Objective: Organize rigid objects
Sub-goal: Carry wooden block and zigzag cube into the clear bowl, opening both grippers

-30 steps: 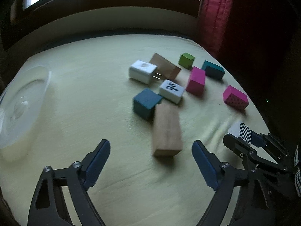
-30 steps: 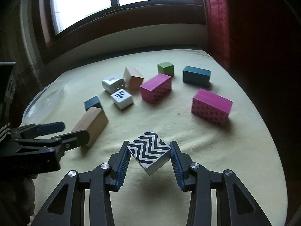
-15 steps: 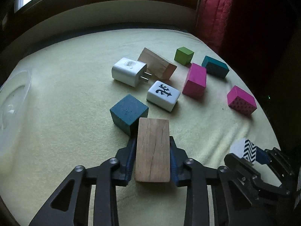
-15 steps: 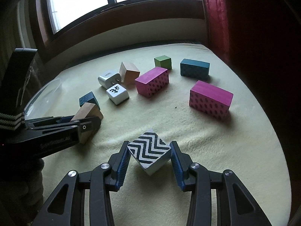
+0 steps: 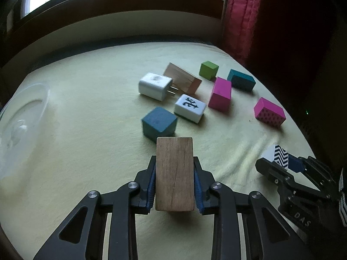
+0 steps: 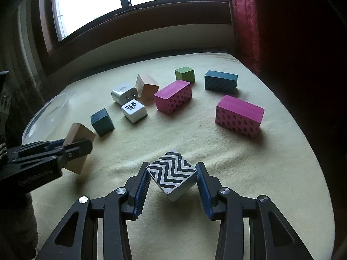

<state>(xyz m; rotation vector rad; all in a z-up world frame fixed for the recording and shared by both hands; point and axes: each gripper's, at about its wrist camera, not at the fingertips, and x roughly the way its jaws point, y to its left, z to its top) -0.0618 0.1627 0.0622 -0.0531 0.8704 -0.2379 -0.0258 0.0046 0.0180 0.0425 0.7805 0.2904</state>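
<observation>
left hand-held gripper point(image 5: 174, 183): clenched on the plain brown wooden rectangular block point(image 5: 174, 173), pads on its long sides; block appears lifted off the cloth in the right wrist view, near left.
right hand-held gripper point(image 6: 172, 183): clenched corner-to-corner on the white cube with black zigzag stripes point(image 6: 172, 176), held low at the near middle; can't tell if it is touching the cloth.
surface: pale yellow cloth-covered bed point(image 6: 249, 162); not a worktop.
container: clear plastic tub point(image 6: 46, 112) at the far left edge, looks empty as far as visible.
still loose: dark teal cube point(image 6: 102, 121), white tile with black ornate mark point(image 6: 134, 110), white plug-in charger point(image 6: 123, 94), second plain wooden block point(image 6: 147, 86), green cube point(image 6: 184, 74), teal rectangular block point(image 6: 220, 83), two magenta black-dotted blocks point(image 6: 173, 97) point(image 6: 238, 116).
layout: loose pieces scattered mid to far; charger, tile and wooden block close together.
progress: early, my read. Two pieces in hand, none sorted, eight left on the bed.
next: likely carry both to the tub; destination is a guess.
</observation>
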